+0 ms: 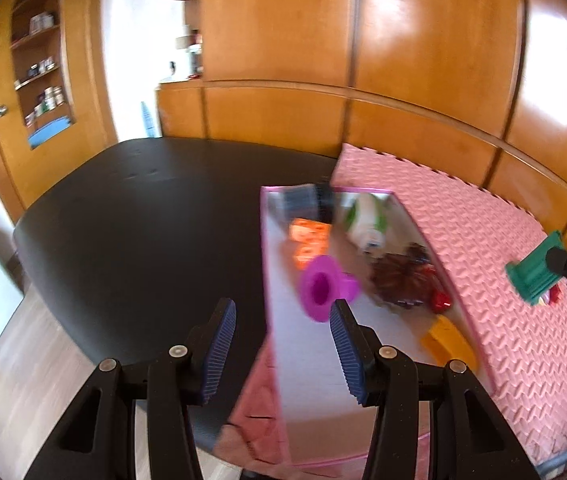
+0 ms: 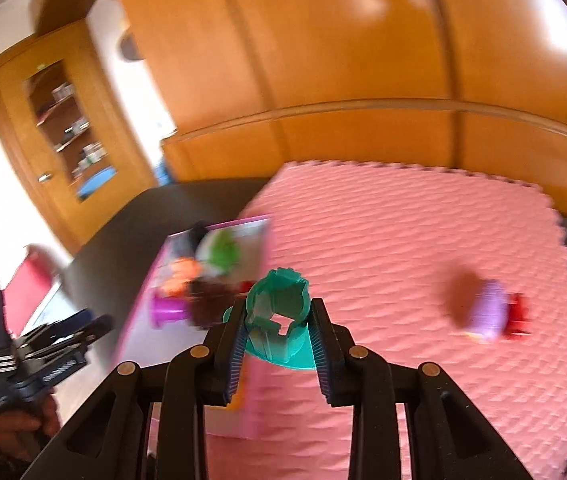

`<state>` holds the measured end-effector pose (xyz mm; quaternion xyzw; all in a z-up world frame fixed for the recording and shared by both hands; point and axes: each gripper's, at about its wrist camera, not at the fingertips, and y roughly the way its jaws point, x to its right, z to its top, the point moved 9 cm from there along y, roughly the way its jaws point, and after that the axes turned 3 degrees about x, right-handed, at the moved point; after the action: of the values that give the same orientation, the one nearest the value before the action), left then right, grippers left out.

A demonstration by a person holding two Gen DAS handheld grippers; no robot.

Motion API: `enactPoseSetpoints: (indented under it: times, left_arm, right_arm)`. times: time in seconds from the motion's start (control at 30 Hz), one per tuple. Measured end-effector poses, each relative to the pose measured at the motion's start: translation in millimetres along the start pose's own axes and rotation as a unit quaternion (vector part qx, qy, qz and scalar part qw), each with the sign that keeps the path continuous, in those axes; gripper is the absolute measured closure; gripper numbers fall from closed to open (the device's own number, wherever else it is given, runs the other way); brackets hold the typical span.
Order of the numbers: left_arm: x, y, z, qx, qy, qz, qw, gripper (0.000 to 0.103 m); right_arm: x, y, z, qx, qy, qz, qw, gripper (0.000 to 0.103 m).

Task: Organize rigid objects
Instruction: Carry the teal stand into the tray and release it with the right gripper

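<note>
My left gripper is open and empty over the near left edge of a pink-rimmed box. A magenta flanged piece lies in the box just beyond my right fingertip. The box also holds orange pieces, a white and green bottle, a dark brown spiky thing and a yellow piece. My right gripper is shut on a teal castle-shaped piece, held above the pink foam mat by the box's right edge; it also shows in the left wrist view.
A purple egg-shaped thing and a red piece lie on the mat at the right. The mat and box rest on a black table. Wooden panelling stands behind. The left gripper shows in the right wrist view.
</note>
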<state>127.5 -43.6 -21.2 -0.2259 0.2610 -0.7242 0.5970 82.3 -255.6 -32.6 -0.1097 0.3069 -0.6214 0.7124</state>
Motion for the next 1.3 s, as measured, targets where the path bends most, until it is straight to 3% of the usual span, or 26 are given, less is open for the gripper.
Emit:
enactPoseSetpoints:
  times: [0.27, 0.4, 0.53, 0.77, 0.87, 1.07, 1.17, 1.3]
  left_arm:
    - [-36, 2, -7, -0.007, -0.032, 0.019, 0.9993, 0.053]
    - [-36, 5, -10, -0.012, -0.034, 0.015, 0.9992, 0.053]
    - [-36, 8, -14, -0.018, -0.035, 0.011, 0.9992, 0.053]
    - [-34, 9, -18, -0.023, -0.035, 0.006, 0.9991, 0.053]
    - [-34, 9, -18, -0.022, -0.035, 0.006, 0.9991, 0.053]
    - [-32, 8, -19, -0.023, -0.033, 0.006, 0.9992, 0.052]
    - [-32, 6, -19, -0.021, -0.034, 0.007, 0.9992, 0.049]
    - [-31, 4, -18, -0.018, -0.032, 0.008, 0.9993, 0.049]
  right_arm:
    - [-71, 51, -30, -0.066, -0.051, 0.049, 0.995, 0.073]
    - [-87, 74, -45, -0.088, -0.081, 0.039, 0.992, 0.073]
    - [-90, 92, -60, -0.107, -0.107, 0.022, 0.988, 0.073]
    - [-82, 110, -64, -0.089, -0.154, -0.034, 0.983, 0.073]
    - [-79, 115, -69, -0.098, -0.152, -0.039, 0.983, 0.073]
    - [-77, 114, -73, -0.109, -0.128, -0.022, 0.985, 0.071]
    - [-77, 112, -75, -0.113, -0.113, -0.007, 0.987, 0.058]
    - [-78, 107, -75, -0.11, -0.113, -0.004, 0.987, 0.055]
